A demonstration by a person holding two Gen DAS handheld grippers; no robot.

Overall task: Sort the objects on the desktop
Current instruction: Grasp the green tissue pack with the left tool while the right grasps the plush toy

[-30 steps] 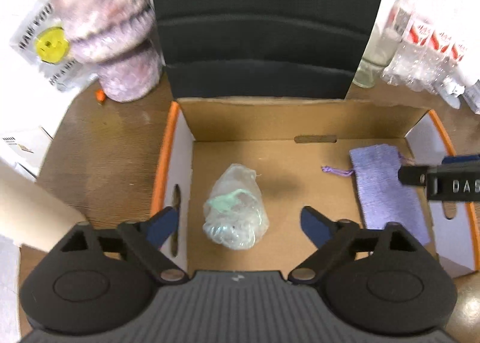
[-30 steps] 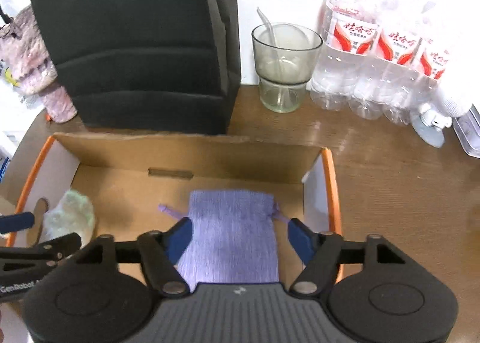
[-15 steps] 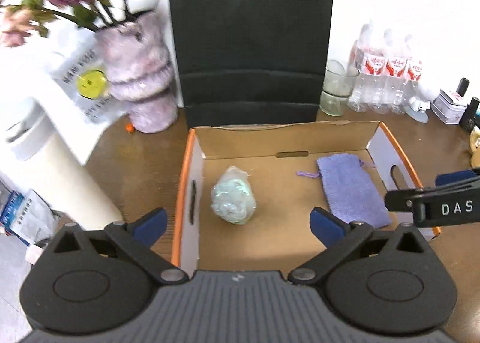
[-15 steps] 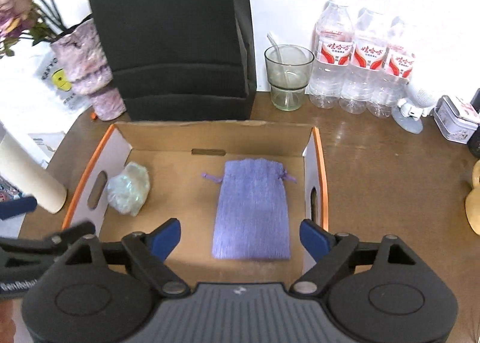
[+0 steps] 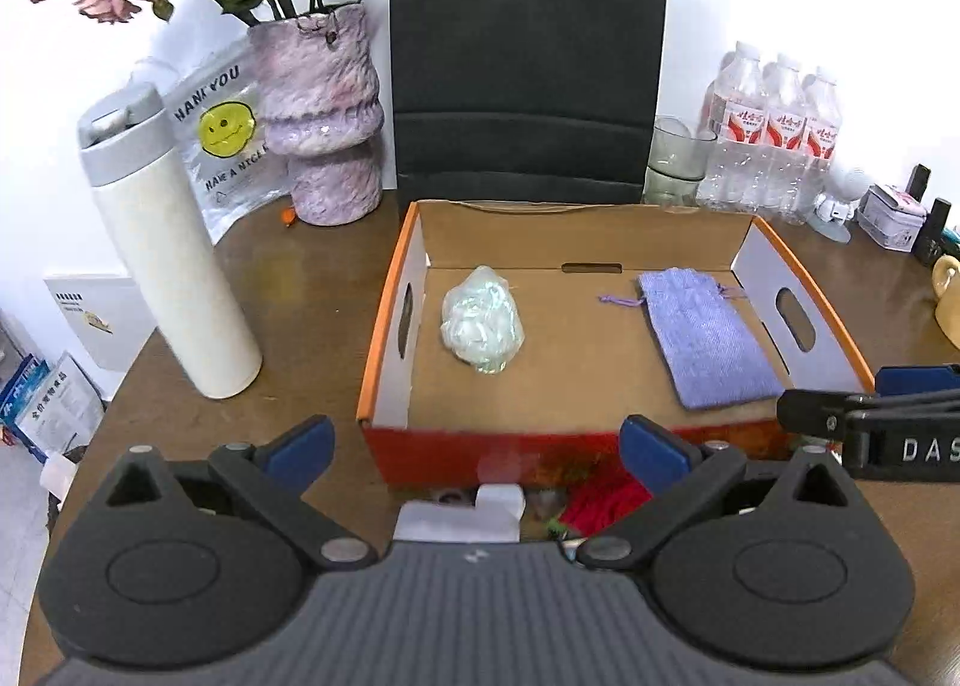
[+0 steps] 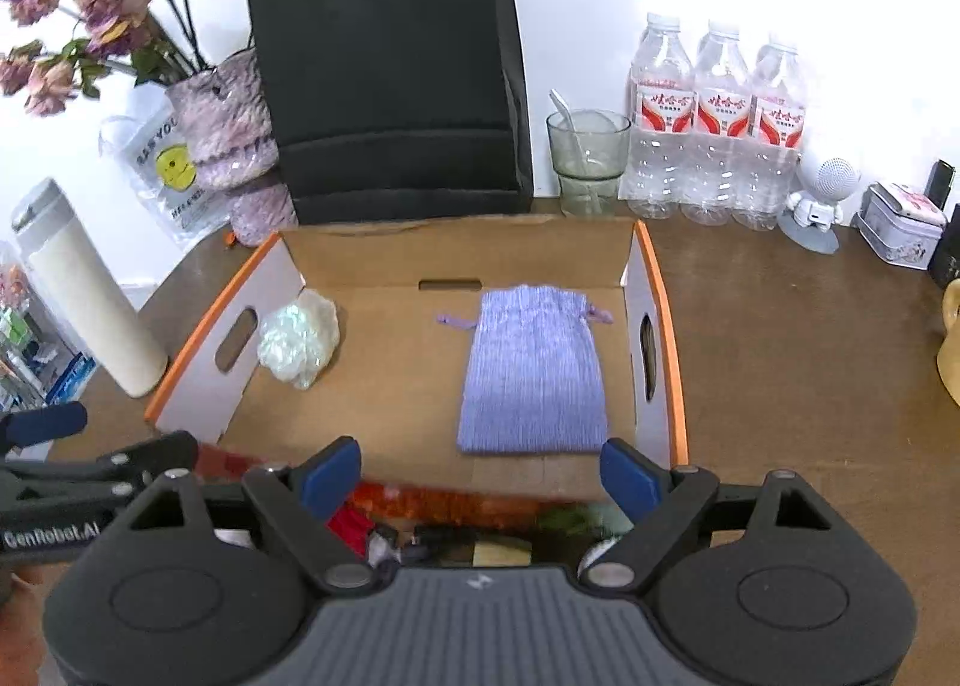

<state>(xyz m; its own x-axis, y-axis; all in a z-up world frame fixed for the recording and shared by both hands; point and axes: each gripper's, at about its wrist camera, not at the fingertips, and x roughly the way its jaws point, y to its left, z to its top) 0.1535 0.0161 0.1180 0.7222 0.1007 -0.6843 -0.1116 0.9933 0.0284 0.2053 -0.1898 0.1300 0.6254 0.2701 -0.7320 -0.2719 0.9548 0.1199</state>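
An open cardboard box with orange rims [image 5: 384, 320] [image 6: 660, 326] sits mid-table. Inside, a crumpled clear plastic bundle [image 5: 483, 320] [image 6: 297, 338] lies at the left and a flat purple drawstring pouch [image 5: 708, 344] [image 6: 534, 374] at the right. My left gripper [image 5: 477, 446] hovers open over the box's near wall, holding nothing. My right gripper [image 6: 480, 467] is open too, just short of the pouch, with nothing between its fingers. Small blurred items, one red [image 5: 606, 506] [image 6: 351, 524] and one white [image 5: 462, 515], lie in front of the box, partly hidden by the grippers.
A black paper bag [image 5: 528, 62] stands behind the box. At the left are a purple vase [image 5: 324, 116] of dried roses, a smiley plastic bag [image 5: 225, 134] and a white thermos [image 5: 162, 242]. To the right stand a glass [image 6: 588, 158], water bottles [image 6: 714, 128] and a tin [image 6: 900, 230].
Both grippers have drawn back out of the box toward its near side, so the whole box and the table behind show. The right jaws have widened slightly.
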